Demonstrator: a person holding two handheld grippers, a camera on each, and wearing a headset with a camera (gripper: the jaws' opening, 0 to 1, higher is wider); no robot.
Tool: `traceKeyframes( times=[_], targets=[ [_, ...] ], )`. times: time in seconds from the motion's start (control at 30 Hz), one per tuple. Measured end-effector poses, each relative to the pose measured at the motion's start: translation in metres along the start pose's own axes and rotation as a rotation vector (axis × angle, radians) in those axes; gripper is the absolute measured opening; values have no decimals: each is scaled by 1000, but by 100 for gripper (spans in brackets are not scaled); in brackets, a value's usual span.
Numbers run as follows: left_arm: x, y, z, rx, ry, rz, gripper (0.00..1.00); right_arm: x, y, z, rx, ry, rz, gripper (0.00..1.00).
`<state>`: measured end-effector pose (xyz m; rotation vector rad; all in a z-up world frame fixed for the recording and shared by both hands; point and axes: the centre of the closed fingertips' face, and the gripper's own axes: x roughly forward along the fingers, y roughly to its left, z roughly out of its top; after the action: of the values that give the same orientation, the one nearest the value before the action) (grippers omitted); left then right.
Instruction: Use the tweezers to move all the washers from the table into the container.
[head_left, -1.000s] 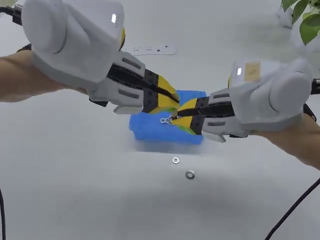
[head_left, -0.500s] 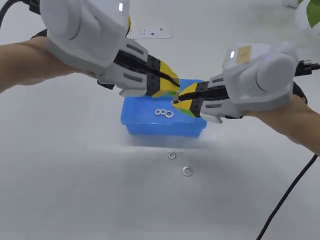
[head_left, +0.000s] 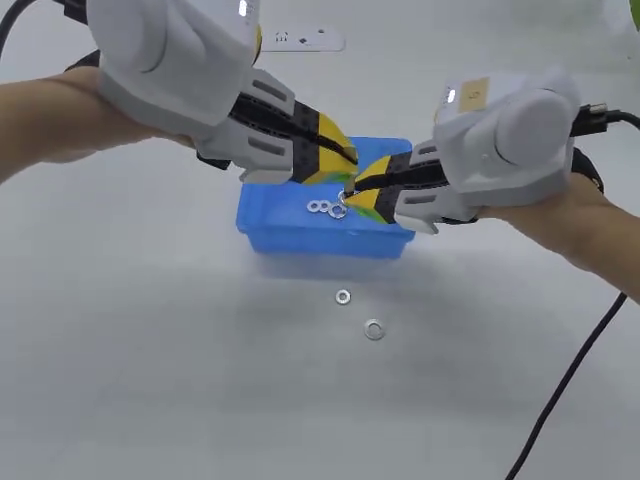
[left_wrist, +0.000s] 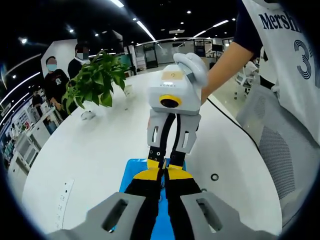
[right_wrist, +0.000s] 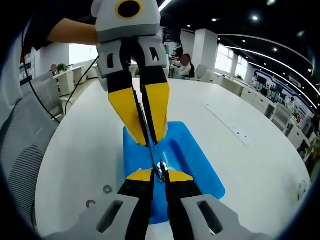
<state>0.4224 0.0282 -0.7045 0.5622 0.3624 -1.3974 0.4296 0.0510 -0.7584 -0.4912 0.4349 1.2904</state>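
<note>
Now: the tweezers' (right_wrist: 149, 135) tip is low in the blue container (head_left: 300, 238), probably at the end of a drop-off.
The tip sits closer to the three washers (head_left: 326, 208) in the container than 0.5 s ago. The counts match: two loose washers (head_left: 343, 297) lie on the surface (head_left: 150, 350) on the container's near side, so two transfers likely remain. The left gripper (head_left: 345, 165) and right gripper (head_left: 358, 195) both have their jaws together, apparently clamped on the tweezers. The right gripper view shows the tweezers as a thin line between them; in the head view the jaws cover most of it.
</note>
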Motion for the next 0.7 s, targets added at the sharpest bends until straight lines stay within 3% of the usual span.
traceKeyframes(
  times=[0.43,0.7],
  targets=[
    [1,-5,7,16,0,-4,6,-4,1,-1,5,1,-11,12],
    [-4,-6,9,32,3,6,6,-5,-1,13,37,-41,-20,16]
  ],
)
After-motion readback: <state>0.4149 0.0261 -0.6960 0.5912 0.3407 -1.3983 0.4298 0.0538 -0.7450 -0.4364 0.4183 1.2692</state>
